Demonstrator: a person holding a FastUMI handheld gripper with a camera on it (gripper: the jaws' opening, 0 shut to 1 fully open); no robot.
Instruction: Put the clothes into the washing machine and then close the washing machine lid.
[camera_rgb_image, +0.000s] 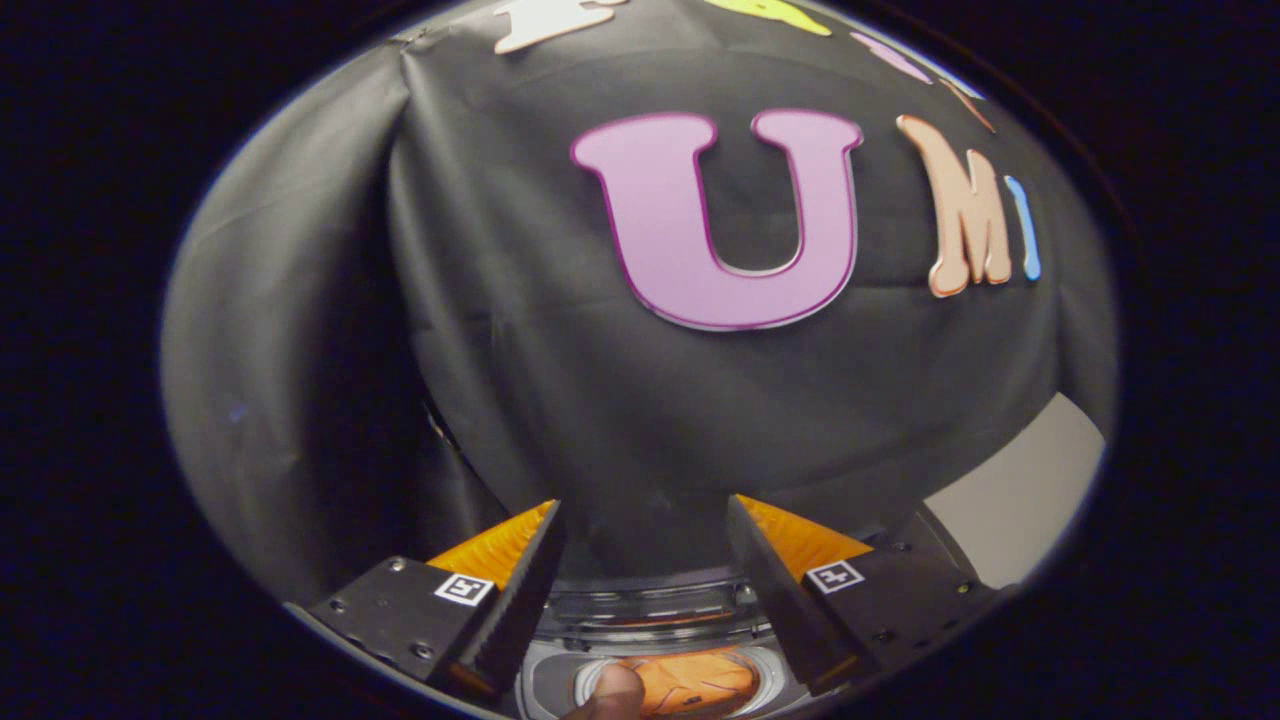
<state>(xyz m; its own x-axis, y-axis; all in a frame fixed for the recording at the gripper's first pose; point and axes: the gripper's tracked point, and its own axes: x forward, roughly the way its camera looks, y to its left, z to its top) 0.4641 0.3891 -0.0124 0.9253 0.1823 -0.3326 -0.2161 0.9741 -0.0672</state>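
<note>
Jaws: the gripper (645, 560) has its jaws spread wide with nothing between them; only the machine below and the cloth wall beyond show through the gap.

Between the jaws, low down: the washing machine (650, 610) sits under the gripper, seen from above, its round opening (670, 680) ringed by a pale rim.

Clothes: an orange bundle (700, 680) lies inside that opening, down in the drum, so the first half of the task looks done.

Fingertip: a person's fingertip (612, 695) shows at the near rim of the opening, just beside the clothes; whether it touches them I cannot tell.

Lid: a clear, glossy band (650, 605) lies at the far side of the opening, just ahead of the jaws. It is likely the raised or folded-back lid, but blur keeps me from being sure. The opening is uncovered, so the lid is not yet shut.

Why held so: the spread, empty jaws suit a moment after letting go of the clothes, leaving room to come at the lid edge; that is my reading, not something shown.

Hand pose: the gripper is held above the machine and tipped up, pointing mostly at the wall (560, 380) and not down into the drum.

Beyond: black cloth hangs close behind the machine; a pale panel (1020, 490) shows past its right edge.
</note>
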